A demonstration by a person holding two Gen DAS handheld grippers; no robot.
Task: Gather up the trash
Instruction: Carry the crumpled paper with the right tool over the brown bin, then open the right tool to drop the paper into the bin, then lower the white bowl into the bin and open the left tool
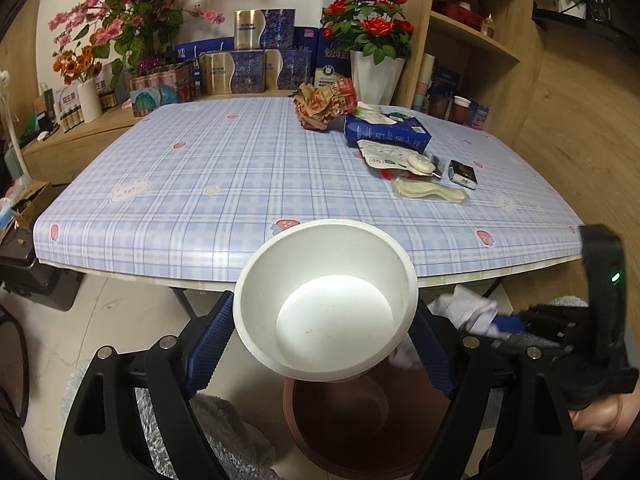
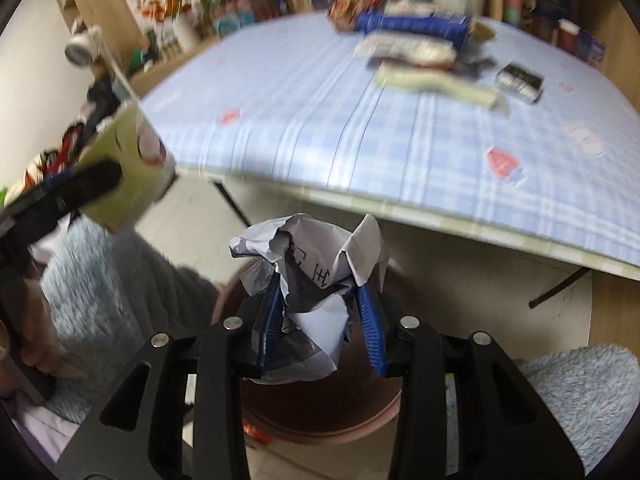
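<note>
Blue-padded fingers (image 1: 212, 332) of the left gripper (image 1: 324, 336) are clamping a white bowl (image 1: 326, 300) above the brown bin (image 1: 360, 420), while the right gripper (image 2: 320, 312) is squeezing crumpled paper (image 2: 312, 272) over that bin's rim; remaining trash (image 1: 400, 156) is lying ahead on the table (image 1: 224, 184).

Left hand-held gripper (image 1: 326, 334) spread wide and gripping; right hand-held gripper (image 2: 320, 312) (narrower) clamped, both tilted downward.

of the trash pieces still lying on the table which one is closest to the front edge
The clear plastic spoon wrapper, holding a pale spoon. It lies nearer the front edge than the small black-and-white box, the blue carton and the crumpled brown paper bag farther back.
</note>
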